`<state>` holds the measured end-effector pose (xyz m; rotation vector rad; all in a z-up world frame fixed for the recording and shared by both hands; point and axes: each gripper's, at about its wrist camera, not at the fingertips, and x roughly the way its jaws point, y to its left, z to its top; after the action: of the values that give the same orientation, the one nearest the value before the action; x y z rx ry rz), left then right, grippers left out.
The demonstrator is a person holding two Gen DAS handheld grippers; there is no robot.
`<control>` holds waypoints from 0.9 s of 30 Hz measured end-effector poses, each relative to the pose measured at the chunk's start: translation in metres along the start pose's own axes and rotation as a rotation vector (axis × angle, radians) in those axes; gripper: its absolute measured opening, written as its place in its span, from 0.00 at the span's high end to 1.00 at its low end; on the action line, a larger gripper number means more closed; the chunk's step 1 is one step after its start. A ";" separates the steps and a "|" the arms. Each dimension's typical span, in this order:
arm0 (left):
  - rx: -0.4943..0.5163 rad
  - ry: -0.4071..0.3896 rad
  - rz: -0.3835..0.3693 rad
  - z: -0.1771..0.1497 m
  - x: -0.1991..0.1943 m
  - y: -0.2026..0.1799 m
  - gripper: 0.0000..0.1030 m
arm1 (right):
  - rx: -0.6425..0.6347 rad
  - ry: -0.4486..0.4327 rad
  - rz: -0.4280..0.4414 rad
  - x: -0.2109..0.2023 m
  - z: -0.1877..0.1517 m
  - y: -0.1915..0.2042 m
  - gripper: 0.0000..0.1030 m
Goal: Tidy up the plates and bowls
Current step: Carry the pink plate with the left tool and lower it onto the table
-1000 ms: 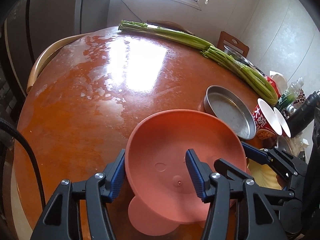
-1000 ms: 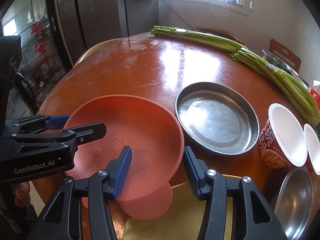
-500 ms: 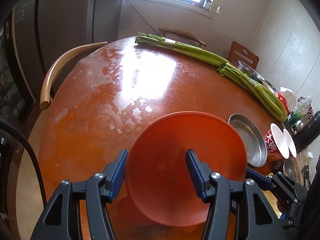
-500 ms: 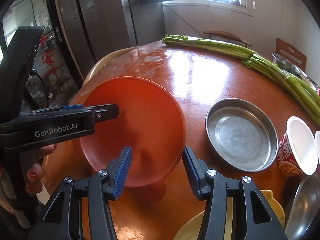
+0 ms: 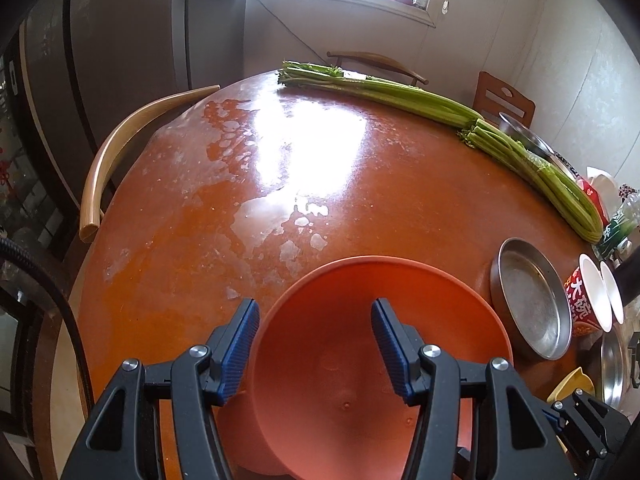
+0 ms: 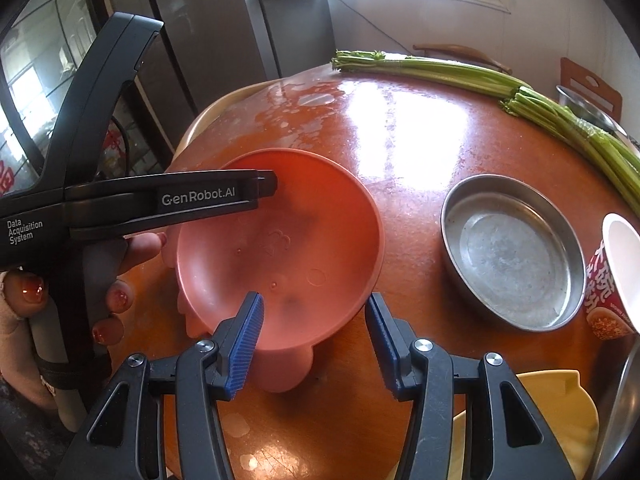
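"GenRobot.AI" lettered left gripper clamped on pink bowl rim; right gripper jaws likewise clamped.

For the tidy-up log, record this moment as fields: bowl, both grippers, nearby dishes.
table: round, reddish, glossy
pink bowl: tilted at the near edge, empty
left gripper: straddles the bowl's rim, one finger outside and one inside; grip unclear
right gripper: closed, bowl's near rim between its fingers
steel pan: empty, flat on the table, right of the bowl, apart from it
noodle cup: on its side beside the pan
yellow dish: near edge, partly hidden
celery: along the far edge
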<state>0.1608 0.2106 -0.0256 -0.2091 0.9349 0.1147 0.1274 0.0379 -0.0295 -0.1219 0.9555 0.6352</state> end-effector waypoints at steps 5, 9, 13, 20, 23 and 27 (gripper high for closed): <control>0.022 -0.001 0.015 0.000 0.005 -0.005 0.44 | 0.006 0.002 -0.002 0.002 -0.001 -0.002 0.46; 0.033 -0.004 0.024 0.000 0.007 -0.009 0.44 | 0.001 0.003 -0.004 0.001 -0.003 -0.002 0.46; 0.042 -0.001 0.031 -0.001 0.009 -0.013 0.44 | 0.004 0.004 -0.002 0.001 -0.005 -0.004 0.46; 0.054 0.002 0.050 -0.003 0.012 -0.018 0.43 | -0.002 -0.005 -0.008 -0.003 -0.008 -0.003 0.46; 0.054 -0.001 0.050 -0.004 0.012 -0.019 0.43 | 0.002 -0.005 -0.008 -0.004 -0.009 -0.004 0.46; 0.060 -0.006 0.057 -0.005 0.012 -0.020 0.43 | 0.006 -0.008 -0.004 -0.004 -0.008 -0.005 0.46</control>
<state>0.1679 0.1899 -0.0352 -0.1268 0.9371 0.1391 0.1225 0.0289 -0.0321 -0.1156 0.9491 0.6290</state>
